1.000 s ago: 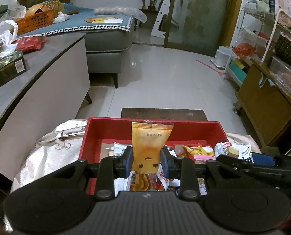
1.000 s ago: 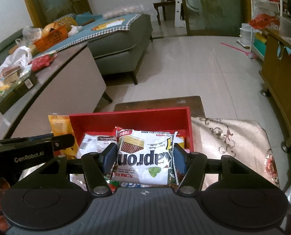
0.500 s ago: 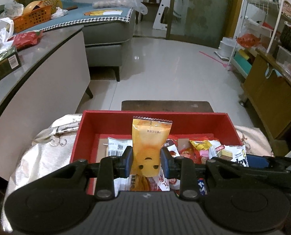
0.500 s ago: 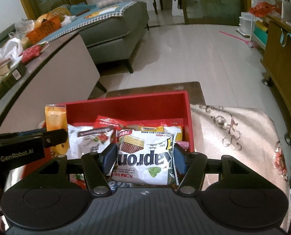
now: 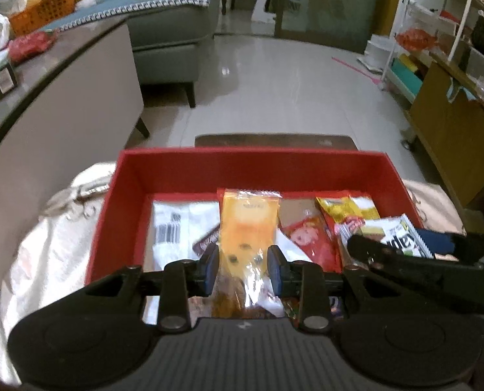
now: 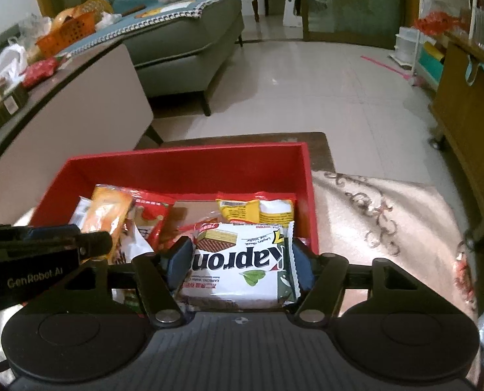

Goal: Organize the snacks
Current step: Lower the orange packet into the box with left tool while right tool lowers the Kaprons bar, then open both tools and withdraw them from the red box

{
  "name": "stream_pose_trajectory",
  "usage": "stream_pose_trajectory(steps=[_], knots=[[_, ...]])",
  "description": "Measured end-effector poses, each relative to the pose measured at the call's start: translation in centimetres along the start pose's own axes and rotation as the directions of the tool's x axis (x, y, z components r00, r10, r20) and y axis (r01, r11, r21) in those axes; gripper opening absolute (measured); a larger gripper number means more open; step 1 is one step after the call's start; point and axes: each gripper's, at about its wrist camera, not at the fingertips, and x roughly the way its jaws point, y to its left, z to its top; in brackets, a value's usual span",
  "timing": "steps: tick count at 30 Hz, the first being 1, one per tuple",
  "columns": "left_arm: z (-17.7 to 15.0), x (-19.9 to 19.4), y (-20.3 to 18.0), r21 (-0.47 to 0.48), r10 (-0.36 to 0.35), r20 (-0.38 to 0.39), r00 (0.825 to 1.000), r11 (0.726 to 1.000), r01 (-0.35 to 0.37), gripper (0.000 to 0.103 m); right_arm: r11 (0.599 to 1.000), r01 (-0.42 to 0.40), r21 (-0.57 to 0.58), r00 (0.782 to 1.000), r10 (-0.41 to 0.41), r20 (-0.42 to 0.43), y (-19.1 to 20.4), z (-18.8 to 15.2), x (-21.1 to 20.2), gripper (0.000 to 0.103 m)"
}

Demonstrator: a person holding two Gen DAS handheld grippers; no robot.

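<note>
- Both grippers sit lower over the red box point(image 5: 248, 169) than a second ago, and the box fills more of each view.
- Left gripper point(image 5: 242, 268) is clamped on the orange packet point(image 5: 248, 228), held upright at centre frame above the box floor.
- Right gripper point(image 6: 238, 265) has its jaws opening, with the white wafer pack point(image 6: 242, 260) between them at the box's near right corner.
- Bare floor shows between the packets at the far wall.
- The patterned cloth point(image 6: 388, 215) lies open to the right.
</note>
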Motion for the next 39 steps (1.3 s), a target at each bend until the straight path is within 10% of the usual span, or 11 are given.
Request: stream_pose_trajectory(steps=[39], knots=[[-5.2,-10.0,2.6,-0.003,0.025,0.068,0.997,1.000,-0.024,0.049,0.999,0.041,0.017,0.992,-0.042,0.115,2.9,-2.6,-11.1,0.087]])
